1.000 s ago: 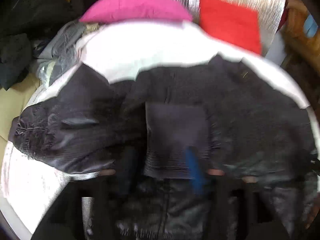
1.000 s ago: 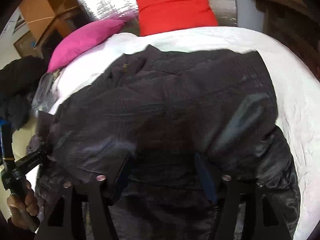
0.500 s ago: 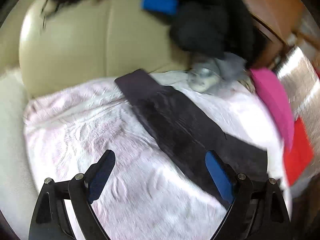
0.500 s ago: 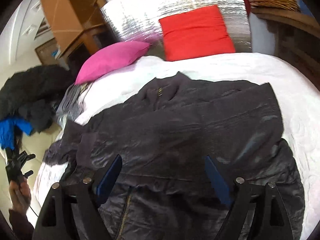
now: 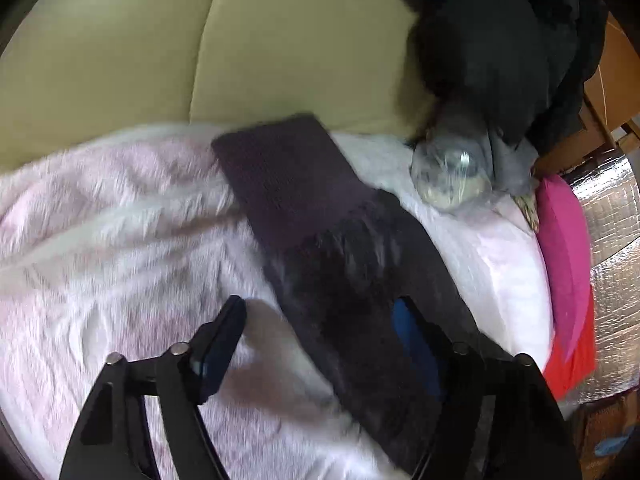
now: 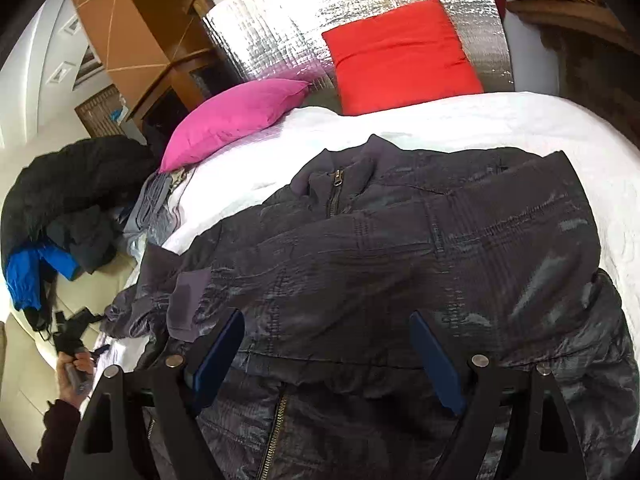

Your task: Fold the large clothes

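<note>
White-covered bed (image 6: 460,120), silver foil headboard (image 6: 360,12), cream sofa (image 5: 160,60), wooden cabinet (image 6: 132,32)

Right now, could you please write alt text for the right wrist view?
A dark jacket lies spread on a white bedspread, zipper collar pointing away, beneath the open right claw, which holds nothing. A pink pillow and a red pillow lie beyond it.

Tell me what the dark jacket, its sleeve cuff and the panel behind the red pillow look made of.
Jacket: probably thin nylon-like shell, slightly glossy, with crinkled highlights and stitched lines.
Sleeve cuff: likely ribbed knit, matte and non-reflective; the image is blurred.
Panel behind the red pillow: seemingly metallised foil, silver, quilted and reflective.
</note>
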Motion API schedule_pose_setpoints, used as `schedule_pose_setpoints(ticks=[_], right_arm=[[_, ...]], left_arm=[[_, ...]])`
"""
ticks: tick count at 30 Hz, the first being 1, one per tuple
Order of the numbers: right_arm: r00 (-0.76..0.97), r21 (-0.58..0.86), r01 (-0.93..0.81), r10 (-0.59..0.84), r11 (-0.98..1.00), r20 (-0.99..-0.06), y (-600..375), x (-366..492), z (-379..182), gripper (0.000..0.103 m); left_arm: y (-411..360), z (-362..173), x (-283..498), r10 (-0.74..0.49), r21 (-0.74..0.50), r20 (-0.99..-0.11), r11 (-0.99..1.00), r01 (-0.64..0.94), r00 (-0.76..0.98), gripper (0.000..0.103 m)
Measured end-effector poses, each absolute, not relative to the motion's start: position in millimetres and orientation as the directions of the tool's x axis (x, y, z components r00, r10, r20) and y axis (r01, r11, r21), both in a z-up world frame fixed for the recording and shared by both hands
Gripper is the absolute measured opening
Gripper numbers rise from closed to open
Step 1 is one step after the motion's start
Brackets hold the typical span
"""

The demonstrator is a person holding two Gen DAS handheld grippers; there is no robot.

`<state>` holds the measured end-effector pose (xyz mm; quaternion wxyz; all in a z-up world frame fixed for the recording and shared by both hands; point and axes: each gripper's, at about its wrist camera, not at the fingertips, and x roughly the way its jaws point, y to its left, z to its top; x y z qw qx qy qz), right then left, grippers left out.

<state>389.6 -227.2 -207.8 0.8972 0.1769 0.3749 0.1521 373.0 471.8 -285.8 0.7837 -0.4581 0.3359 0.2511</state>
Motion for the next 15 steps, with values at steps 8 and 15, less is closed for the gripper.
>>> schedule_pose_setpoints(ticks=[8,15], right_arm=[[0.723,0.471,-0.077,0.374,0.879,-0.581,-251,390,-203,0.086],[0.738,0.493,0.010,0.326,0.870,-0.591,-270,388,-200,0.086]], left_arm=[[450,-260,391,0.203,-0.416,-0.782,0.534,-0.736,0.590,0.011],[329,-156,394,0.192,-0.351,-0.624,0.797,-0.491,0.758,0.008]])
